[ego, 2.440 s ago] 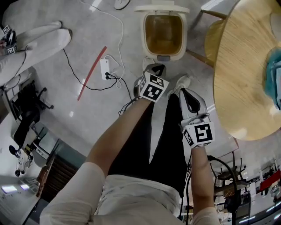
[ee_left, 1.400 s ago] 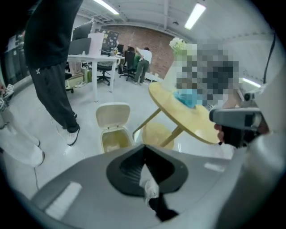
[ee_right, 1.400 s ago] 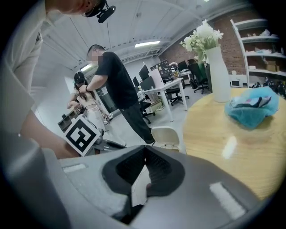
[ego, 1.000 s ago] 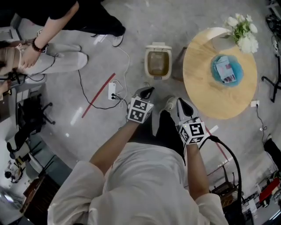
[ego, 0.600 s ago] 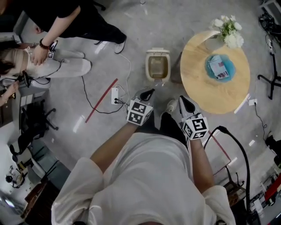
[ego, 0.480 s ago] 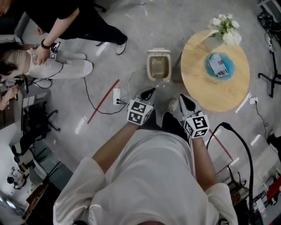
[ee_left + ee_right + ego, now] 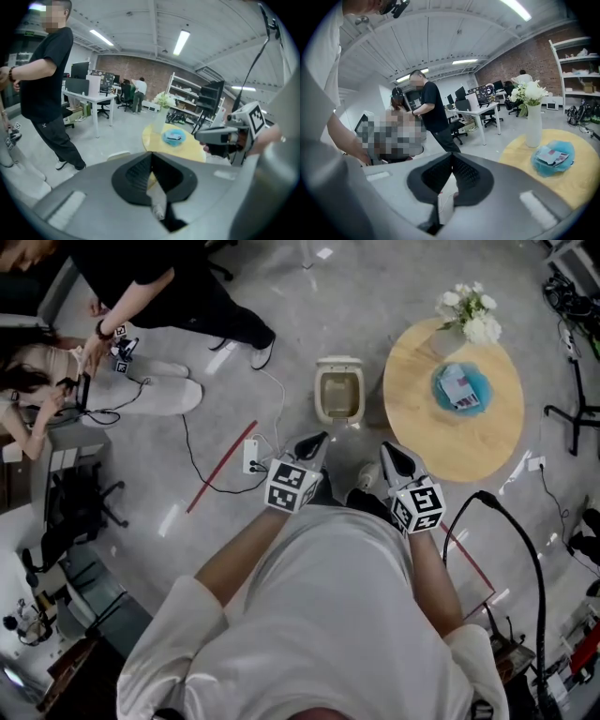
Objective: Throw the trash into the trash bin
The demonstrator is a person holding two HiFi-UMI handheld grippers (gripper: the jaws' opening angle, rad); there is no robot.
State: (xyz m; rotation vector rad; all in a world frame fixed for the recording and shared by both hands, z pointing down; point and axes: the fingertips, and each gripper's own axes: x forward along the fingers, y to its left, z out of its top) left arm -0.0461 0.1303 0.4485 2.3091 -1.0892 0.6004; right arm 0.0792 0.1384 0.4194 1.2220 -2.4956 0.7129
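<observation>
The beige trash bin (image 7: 338, 393) stands open on the floor, ahead of me. To its right is a round wooden table (image 7: 469, 437) bearing a blue dish (image 7: 458, 387) with a paper packet in it, and a vase of white flowers (image 7: 466, 313). My left gripper (image 7: 315, 441) and right gripper (image 7: 388, 450) are held side by side above my feet, short of the bin, both shut and empty. In the left gripper view its jaws (image 7: 151, 157) meet in front of the table (image 7: 187, 151) and dish (image 7: 174, 136). The right gripper (image 7: 451, 157) faces the dish (image 7: 553, 158) at right.
A person in black (image 7: 169, 282) stands and another sits (image 7: 141, 395) at far left. A power strip (image 7: 252, 456) with cables and a red strip (image 7: 220, 468) lie on the floor left of the bin. A thick black cable (image 7: 514, 531) loops at my right.
The head view has risen and taken in more of the room; bin and table look smaller. Both grippers came up with it, still shut and empty, still side by side.
</observation>
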